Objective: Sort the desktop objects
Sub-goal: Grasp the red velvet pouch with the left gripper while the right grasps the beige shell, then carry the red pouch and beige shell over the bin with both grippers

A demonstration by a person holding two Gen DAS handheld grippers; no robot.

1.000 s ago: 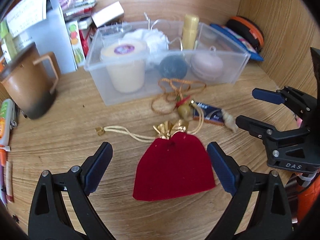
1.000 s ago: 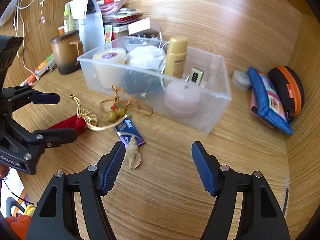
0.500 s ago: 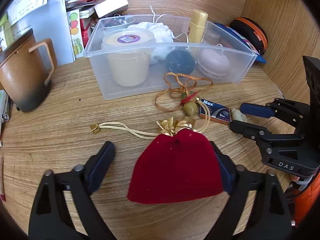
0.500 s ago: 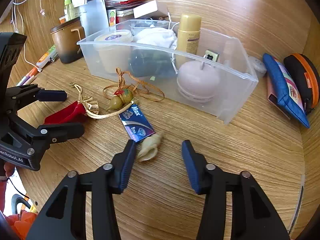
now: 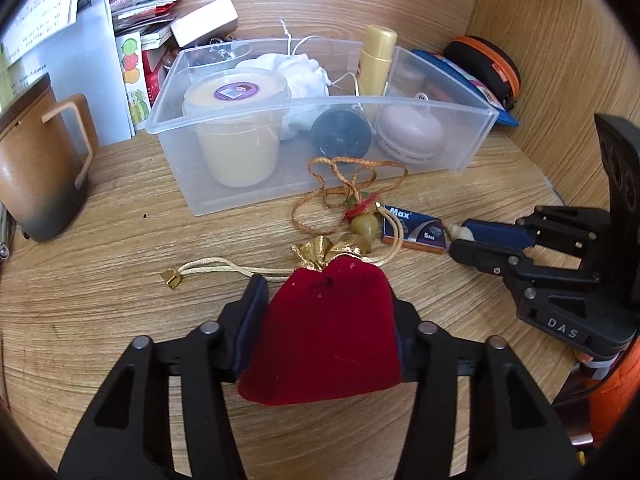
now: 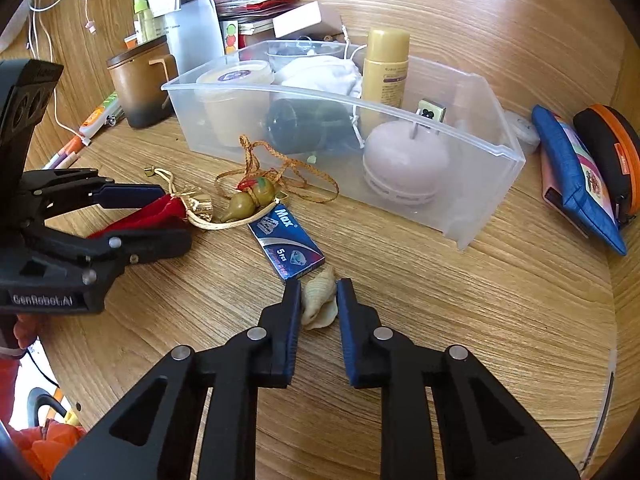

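Note:
My left gripper (image 5: 326, 292) is shut on a red velvet pouch (image 5: 328, 328) with a gold drawstring, lying on the wooden desk; it also shows in the right wrist view (image 6: 148, 214). My right gripper (image 6: 319, 290) is shut on a small beige seashell (image 6: 319, 300) on the desk; the shell's tip shows in the left wrist view (image 5: 460, 233). A blue Max blade box (image 6: 286, 242) lies just beyond the shell. A gourd charm on an orange cord (image 6: 250, 200) lies between pouch and box. A clear plastic bin (image 6: 476, 160) stands behind them.
The bin holds a cream tub (image 5: 238, 120), a white pouch (image 5: 300, 70), a gold bottle (image 6: 386, 68), a dark ball (image 5: 340, 136) and a pink round case (image 6: 404, 164). A brown mug (image 5: 36, 168) stands left. A blue pouch (image 6: 576, 172) and an orange-rimmed case (image 6: 612, 144) lie right.
Both grippers have closed from open: the left onto the red pouch, the right onto the seashell. Both moved forward toward their objects.

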